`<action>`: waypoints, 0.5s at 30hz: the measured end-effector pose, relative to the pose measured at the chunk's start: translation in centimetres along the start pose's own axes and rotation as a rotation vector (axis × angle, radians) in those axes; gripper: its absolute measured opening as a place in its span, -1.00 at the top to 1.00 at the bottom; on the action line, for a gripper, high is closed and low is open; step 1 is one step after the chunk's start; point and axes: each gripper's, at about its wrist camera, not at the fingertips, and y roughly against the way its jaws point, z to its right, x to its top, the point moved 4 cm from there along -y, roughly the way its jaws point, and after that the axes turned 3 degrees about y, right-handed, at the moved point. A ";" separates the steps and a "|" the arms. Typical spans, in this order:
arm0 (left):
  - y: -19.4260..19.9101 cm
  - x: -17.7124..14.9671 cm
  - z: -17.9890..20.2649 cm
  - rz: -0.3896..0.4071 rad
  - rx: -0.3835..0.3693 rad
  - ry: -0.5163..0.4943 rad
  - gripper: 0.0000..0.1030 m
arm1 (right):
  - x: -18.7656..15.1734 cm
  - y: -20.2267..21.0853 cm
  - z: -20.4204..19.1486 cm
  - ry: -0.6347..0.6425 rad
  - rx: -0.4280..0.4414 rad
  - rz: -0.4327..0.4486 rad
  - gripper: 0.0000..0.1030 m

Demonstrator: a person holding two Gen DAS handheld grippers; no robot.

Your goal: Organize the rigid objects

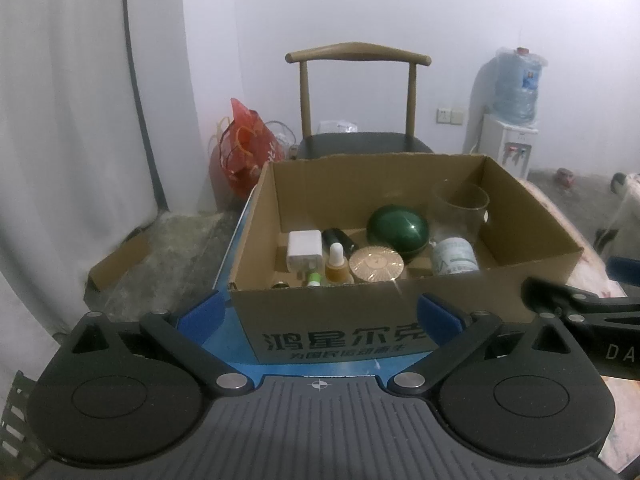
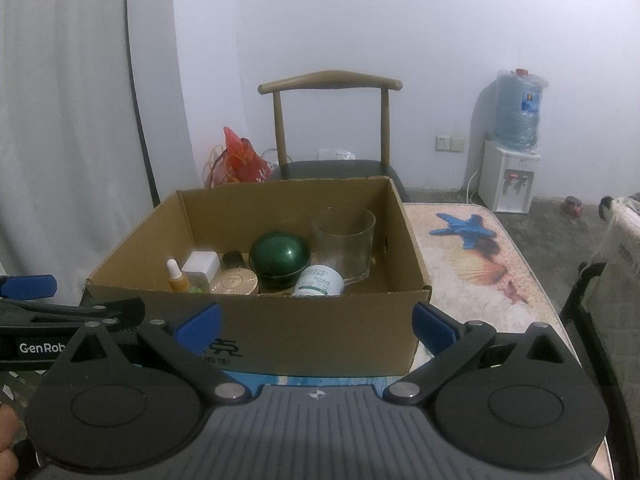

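Both empty, the left gripper (image 1: 320, 312) and right gripper (image 2: 316, 322) hang spread at 6 o'clock before the cardboard box (image 2: 256, 320), where charger (image 1: 305, 249), dropper bottle (image 1: 337, 266), green ball (image 1: 398, 231) and glass (image 1: 458, 210) lie, so I judge the packing nearly finished, the next move needing another object.

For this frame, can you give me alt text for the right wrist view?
An open cardboard box sits on a table, holding a glass cup, green ball, dropper bottle and white charger. The right tool is open and empty before it, the left tool alongside.
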 end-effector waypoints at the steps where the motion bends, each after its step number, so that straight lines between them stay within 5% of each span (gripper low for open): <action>1: 0.0 0.0 0.0 -0.001 0.000 0.000 -0.99 | 0.0 -0.1 0.0 -0.001 0.000 0.000 -1.00; 15: 0.0 0.0 0.0 -0.001 0.000 0.001 -0.99 | 0.0 -0.1 0.0 -0.003 0.002 -0.003 -1.00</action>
